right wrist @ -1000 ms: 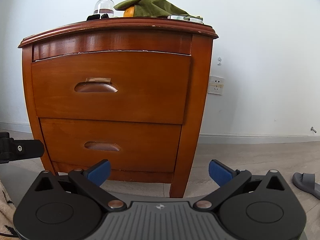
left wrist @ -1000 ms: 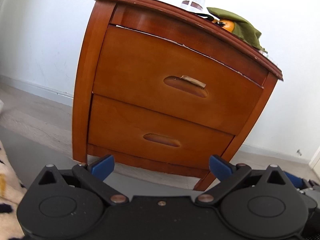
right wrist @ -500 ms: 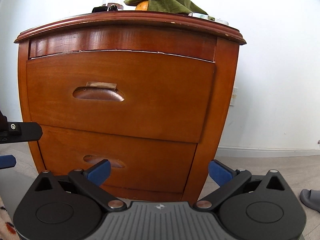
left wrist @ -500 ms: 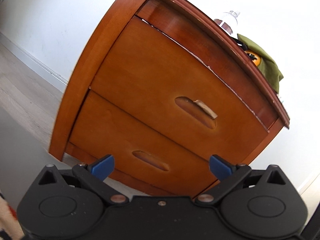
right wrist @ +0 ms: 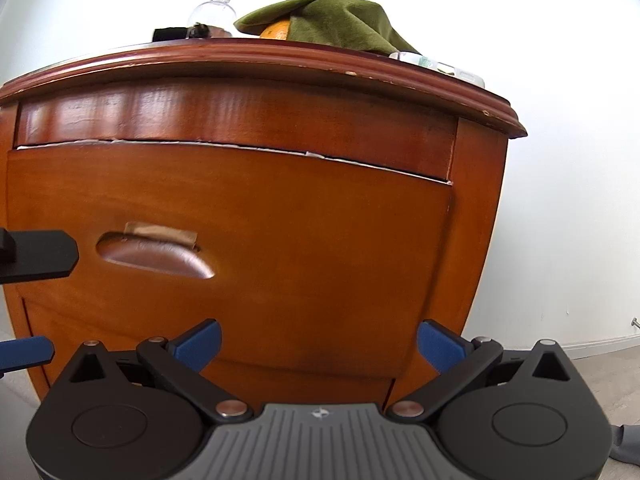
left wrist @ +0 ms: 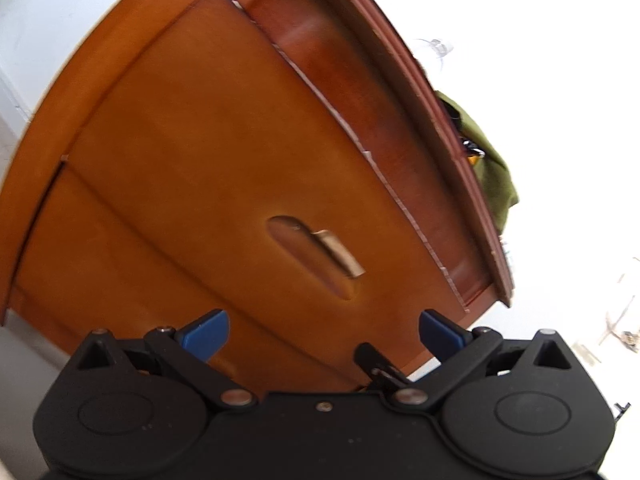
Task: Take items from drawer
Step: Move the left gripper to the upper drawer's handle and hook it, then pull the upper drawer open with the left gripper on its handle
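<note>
Both jaws spread, top drawer (right wrist: 280,240) shut

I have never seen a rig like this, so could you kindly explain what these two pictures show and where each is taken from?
A person holds a two-finger gripper in each hand, and each carries a forward-looking fisheye camera. One picture looks past the left gripper, the other past the right gripper; both are open and hold nothing. Ahead stands a wooden nightstand with its top drawer closed. On top lie a green cloth over an orange, and a clear bottle.
</note>
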The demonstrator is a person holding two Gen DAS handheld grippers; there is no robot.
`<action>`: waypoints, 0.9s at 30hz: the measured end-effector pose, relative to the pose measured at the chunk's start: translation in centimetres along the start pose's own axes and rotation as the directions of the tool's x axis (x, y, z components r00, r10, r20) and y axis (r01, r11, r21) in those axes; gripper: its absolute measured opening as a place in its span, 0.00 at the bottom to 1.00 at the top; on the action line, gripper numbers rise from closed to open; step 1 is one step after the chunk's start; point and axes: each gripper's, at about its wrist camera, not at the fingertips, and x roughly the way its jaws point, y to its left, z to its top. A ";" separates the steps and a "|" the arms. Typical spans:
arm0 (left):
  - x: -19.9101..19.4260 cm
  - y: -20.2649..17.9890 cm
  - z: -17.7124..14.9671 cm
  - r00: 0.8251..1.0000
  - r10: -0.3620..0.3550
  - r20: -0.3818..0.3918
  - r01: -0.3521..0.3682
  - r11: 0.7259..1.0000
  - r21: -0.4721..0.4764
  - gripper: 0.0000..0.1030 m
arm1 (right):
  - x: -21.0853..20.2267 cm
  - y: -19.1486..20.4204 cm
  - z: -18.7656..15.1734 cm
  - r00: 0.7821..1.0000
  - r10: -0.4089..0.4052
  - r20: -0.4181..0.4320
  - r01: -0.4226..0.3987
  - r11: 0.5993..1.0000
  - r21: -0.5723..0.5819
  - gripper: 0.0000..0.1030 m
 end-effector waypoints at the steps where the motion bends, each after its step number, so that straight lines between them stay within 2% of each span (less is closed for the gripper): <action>1: 0.3 -0.1 0.1 1.000 -0.027 0.005 0.027 1.000 -0.002 1.00 | 0.3 -0.1 0.1 1.000 -0.004 0.002 0.004 1.000 0.005 1.00; 5: 1.1 -0.3 0.4 0.991 -0.125 0.053 0.125 0.992 -0.014 1.00 | 1.1 -0.4 0.4 1.000 -0.022 0.014 0.021 1.000 0.017 1.00; 8: 1.8 -0.5 0.6 0.983 -0.171 0.070 0.172 0.985 -0.001 0.99 | 1.5 -0.5 0.5 0.999 -0.027 0.021 0.027 1.000 0.014 1.00; 12: 2.8 -0.8 0.8 0.982 -0.172 0.083 0.171 0.985 0.021 0.97 | 1.9 -0.6 0.5 0.999 -0.028 0.033 0.027 1.000 0.009 1.00; 14: 3.4 -0.8 0.9 0.983 -0.166 0.084 0.165 0.986 0.016 0.89 | 2.0 -0.6 0.6 0.999 -0.029 0.044 0.028 1.000 0.010 1.00; 18: 4.1 -0.7 1.0 0.982 -0.167 0.090 0.167 0.986 0.011 0.83 | 2.2 -0.8 0.7 0.998 -0.031 0.049 0.030 0.999 0.017 1.00; 20: 4.3 -0.7 1.0 0.981 -0.172 0.094 0.171 0.985 0.021 0.76 | 2.3 -0.9 0.7 0.998 -0.036 0.051 0.035 0.999 0.018 1.00; 27: 4.5 -1.0 1.4 0.976 -0.187 0.114 0.185 0.982 0.027 0.68 | 2.2 -1.3 0.4 0.997 -0.047 0.056 0.047 0.999 0.000 1.00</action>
